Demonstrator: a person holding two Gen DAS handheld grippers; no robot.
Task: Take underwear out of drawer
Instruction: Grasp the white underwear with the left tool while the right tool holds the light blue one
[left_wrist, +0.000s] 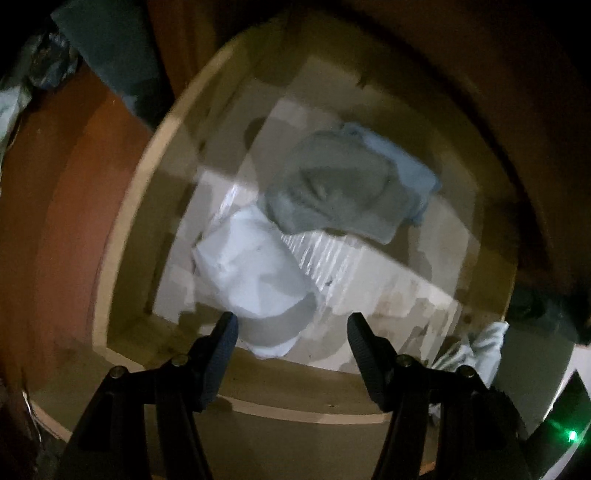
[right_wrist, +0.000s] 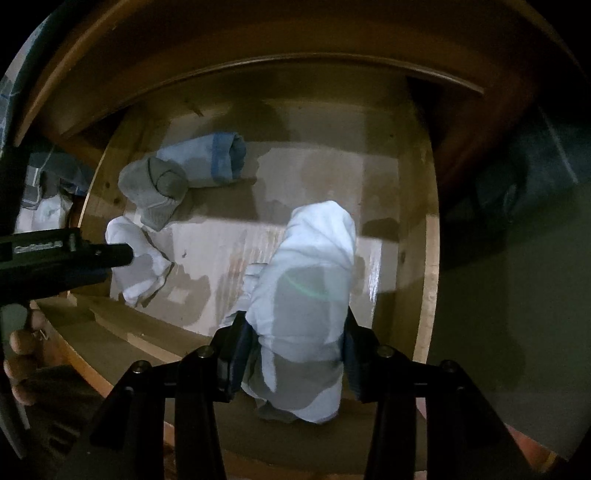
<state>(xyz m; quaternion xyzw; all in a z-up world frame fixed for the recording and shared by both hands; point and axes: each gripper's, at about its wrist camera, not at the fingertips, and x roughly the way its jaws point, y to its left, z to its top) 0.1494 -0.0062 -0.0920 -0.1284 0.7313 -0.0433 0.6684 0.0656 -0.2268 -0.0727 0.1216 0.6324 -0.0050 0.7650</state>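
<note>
An open wooden drawer (right_wrist: 430, 258) holds several rolled garments. My right gripper (right_wrist: 295, 332) is shut on a white rolled piece of underwear (right_wrist: 314, 266) and holds it over the drawer's front. My left gripper (left_wrist: 291, 325) is open just above a white rolled garment (left_wrist: 247, 269) near the drawer's front left; the same gripper shows from the side in the right wrist view (right_wrist: 110, 254), over that white roll (right_wrist: 144, 266). A grey roll (left_wrist: 332, 188) and a light blue roll (left_wrist: 410, 170) lie behind it; they also show in the right wrist view (right_wrist: 159, 188) (right_wrist: 210, 162).
The drawer bottom (right_wrist: 325, 173) is lined with pale paper. The drawer's front wall (left_wrist: 280, 387) lies under the left gripper. Reddish wooden furniture (left_wrist: 74, 184) stands left of the drawer. More cloth (left_wrist: 484, 350) lies outside the drawer at right. A hand (right_wrist: 22, 354) holds the left gripper.
</note>
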